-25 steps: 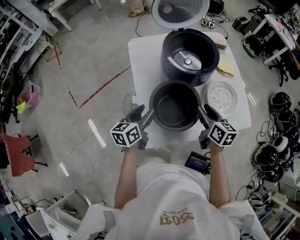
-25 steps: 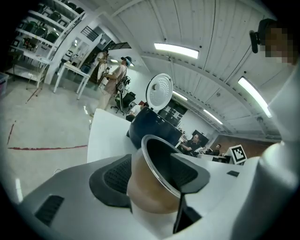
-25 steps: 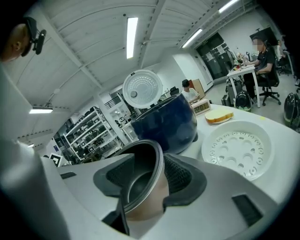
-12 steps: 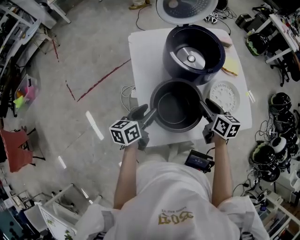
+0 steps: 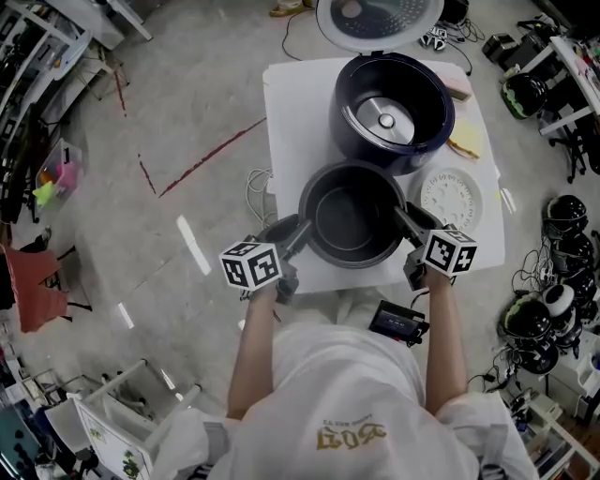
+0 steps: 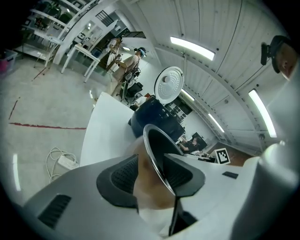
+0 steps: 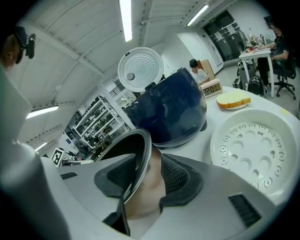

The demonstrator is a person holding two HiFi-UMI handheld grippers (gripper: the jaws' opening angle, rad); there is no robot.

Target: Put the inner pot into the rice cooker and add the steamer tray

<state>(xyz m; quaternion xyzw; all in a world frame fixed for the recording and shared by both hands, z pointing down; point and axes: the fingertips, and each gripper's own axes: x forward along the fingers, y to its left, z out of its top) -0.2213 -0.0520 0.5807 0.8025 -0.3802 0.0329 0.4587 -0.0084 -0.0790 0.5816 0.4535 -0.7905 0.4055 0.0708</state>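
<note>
The dark inner pot (image 5: 352,220) stands on the white table (image 5: 291,112), in front of the open navy rice cooker (image 5: 392,98). My left gripper (image 5: 291,230) is at the pot's left rim and my right gripper (image 5: 408,217) at its right rim. In the left gripper view the rim (image 6: 154,145) runs between the jaws of the left gripper (image 6: 152,173), which are closing. In the right gripper view the rim (image 7: 133,154) stands between the jaws of the right gripper (image 7: 147,176), which are also closing. The white steamer tray (image 5: 450,199) lies flat to the right of the pot.
The cooker's lid (image 5: 375,19) is swung up at the back. A yellow sponge (image 5: 466,141) lies at the table's right edge behind the tray. A power strip with cable (image 5: 258,183) lies on the floor left of the table. Helmets and clutter line the right side.
The left gripper's jaws have narrowed around the pot's left rim. The right gripper has sunk slightly onto the right rim. The pot has not moved.
</note>
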